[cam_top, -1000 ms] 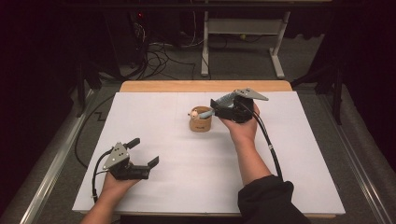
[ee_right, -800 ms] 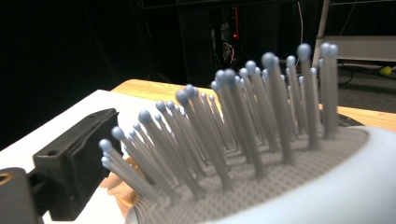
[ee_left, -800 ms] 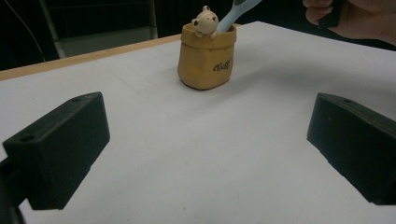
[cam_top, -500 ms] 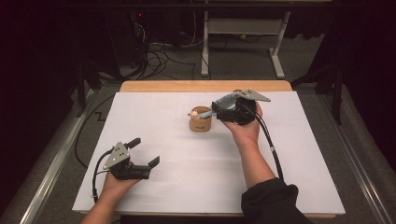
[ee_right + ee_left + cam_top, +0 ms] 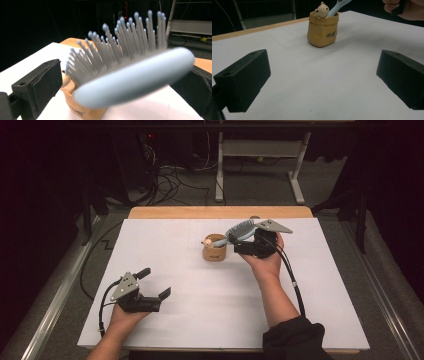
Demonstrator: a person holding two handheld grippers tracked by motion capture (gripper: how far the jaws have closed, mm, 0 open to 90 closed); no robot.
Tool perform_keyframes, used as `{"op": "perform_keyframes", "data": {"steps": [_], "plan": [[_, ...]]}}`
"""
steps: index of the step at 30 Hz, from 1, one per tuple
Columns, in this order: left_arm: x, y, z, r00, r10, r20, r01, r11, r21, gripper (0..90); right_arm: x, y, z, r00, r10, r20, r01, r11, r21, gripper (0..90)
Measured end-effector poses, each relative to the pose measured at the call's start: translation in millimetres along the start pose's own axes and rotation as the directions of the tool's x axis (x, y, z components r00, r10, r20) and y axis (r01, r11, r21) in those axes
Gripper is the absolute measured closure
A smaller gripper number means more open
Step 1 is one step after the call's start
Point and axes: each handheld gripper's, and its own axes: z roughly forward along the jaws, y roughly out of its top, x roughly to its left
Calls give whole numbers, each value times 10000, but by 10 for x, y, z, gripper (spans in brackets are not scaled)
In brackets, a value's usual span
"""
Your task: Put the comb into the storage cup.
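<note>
A tan pouch-shaped holder (image 5: 215, 252) with a small bear figure (image 5: 322, 10) on its rim stands mid-table. A light blue hairbrush (image 5: 241, 228) has its handle (image 5: 335, 8) in the holder, and its bristled head leans out to the right. My right gripper (image 5: 236, 244) points at the holder, and its jaws have just been opening. They now stand wide on either side of the blurred brush head (image 5: 135, 77), with the pads off it. My left gripper (image 5: 156, 283) rests open at the front left, nothing between its jaws (image 5: 319, 82).
A white sheet (image 5: 200, 320) covers the table, with a wooden strip (image 5: 220, 212) along the far edge. Cables and a metal frame (image 5: 260, 150) lie on the dark floor beyond. A cable trails from each gripper toward the near edge.
The right gripper's jaws have spread apart around the brush head, and the right hand has drifted slightly right. The left hand has stayed put.
</note>
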Motion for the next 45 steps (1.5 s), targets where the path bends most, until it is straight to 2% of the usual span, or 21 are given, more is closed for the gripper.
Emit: {"op": "perform_keyframes", "data": {"steps": [7,16,22,34,39,42,45], "plan": [[-4,-3,9,10000,53,16,-54,10000,64,0,1,-128,-58,9999,-149,-29,150,9996,237,5],[10,-10,22,10000,-16,13,15,10000,93,0,28,-380,-105,9991,-414,-60,417,9967,692,5],[19,-14,28,10000,-84,31,83,9999,114,0,20,-553,-199,9981,-614,1,611,9930,1014,6],[51,-22,24,9997,-221,34,221,9996,177,0,-38,-869,-598,9971,-759,83,743,9895,1241,6],[43,-21,20,9997,-219,51,218,9996,162,0,-97,-995,-796,9953,-911,336,865,9888,1214,6],[54,-23,8,9996,-269,28,268,9995,142,0,-147,-1081,-932,9958,-839,374,789,9897,1194,6],[71,-26,-3,9995,-316,-43,316,9994,133,0,-212,-1137,-1106,9950,-869,492,816,9915,1014,5]]}}
